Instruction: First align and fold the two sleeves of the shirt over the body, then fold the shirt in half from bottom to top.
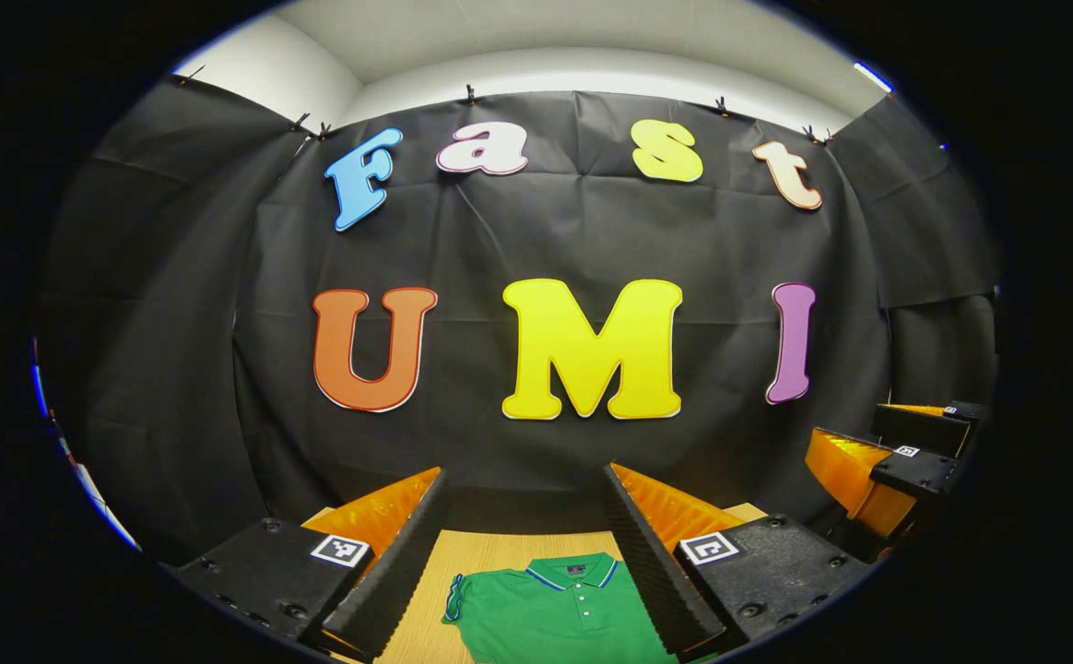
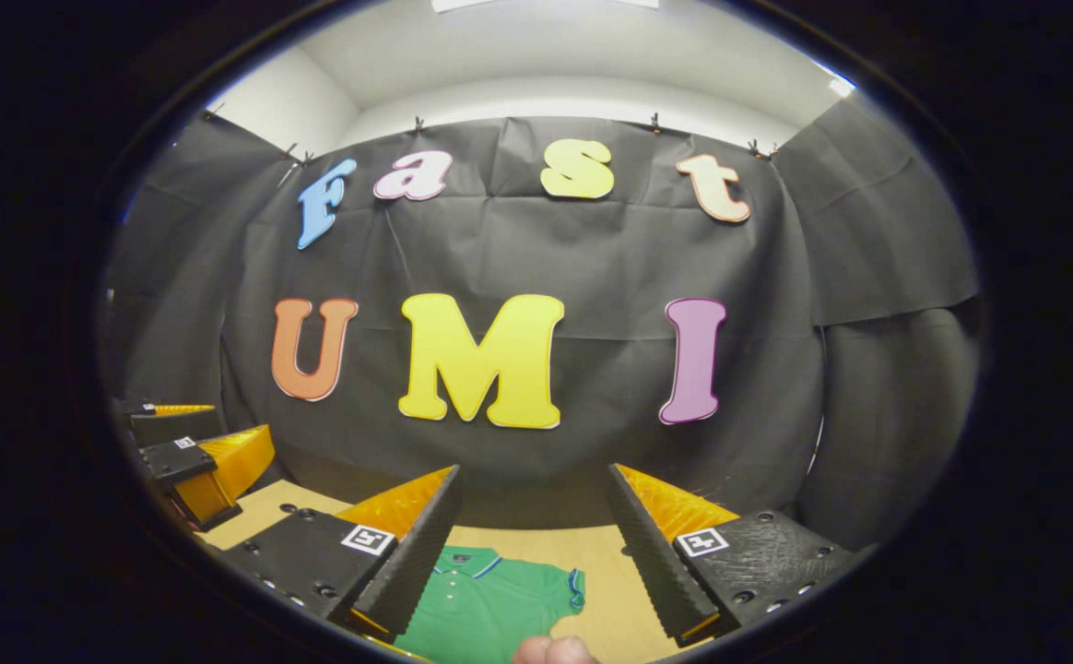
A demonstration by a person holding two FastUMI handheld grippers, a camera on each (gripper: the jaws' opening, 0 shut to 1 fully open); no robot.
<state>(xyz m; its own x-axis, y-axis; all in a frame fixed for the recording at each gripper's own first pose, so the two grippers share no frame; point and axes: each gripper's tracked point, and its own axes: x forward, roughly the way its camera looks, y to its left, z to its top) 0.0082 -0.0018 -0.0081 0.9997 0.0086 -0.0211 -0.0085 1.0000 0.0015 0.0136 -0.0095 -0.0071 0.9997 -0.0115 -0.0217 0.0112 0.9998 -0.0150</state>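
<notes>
- Where the left gripper view begins, at its bottom edge, the left gripper (image 1: 527,553) holds its two fingers spread wide with nothing between them, raised above the shirt and touching no cloth.
- Seen through that gap, the green shirt (image 1: 555,613) lies flat on the wooden table (image 1: 500,549), its collar (image 1: 573,572) pointing toward the booth's far wall and its buttoned placket running back toward the camera.
- One short sleeve (image 1: 456,599) of the shirt, edged with a blue stripe, lies spread out to the side of the body, unfolded.
- Beyond the shirt and off toward the right edge of the same view, the right gripper (image 1: 887,461) hangs in the air, its fingers apart.
- At the very bottom of the right gripper view, nearer than the shirt, a fingertip (image 2: 550,650) of the person pokes into sight.
- Just past it, the right gripper's (image 2: 532,544) own fingers stand wide apart, holding nothing, above the shirt (image 2: 490,609).
- Between those fingers the shirt shows its collar (image 2: 467,561) and its other short sleeve (image 2: 569,590), also spread flat on the table (image 2: 606,553) beside the body.
- Past the shirt's collar a strip of bare table runs to the foot of the black cloth wall (image 2: 546,249).
- Off at the left edge of that view, level with the far end of the table, the left gripper (image 2: 191,443) is seen with its fingers parted.
</notes>
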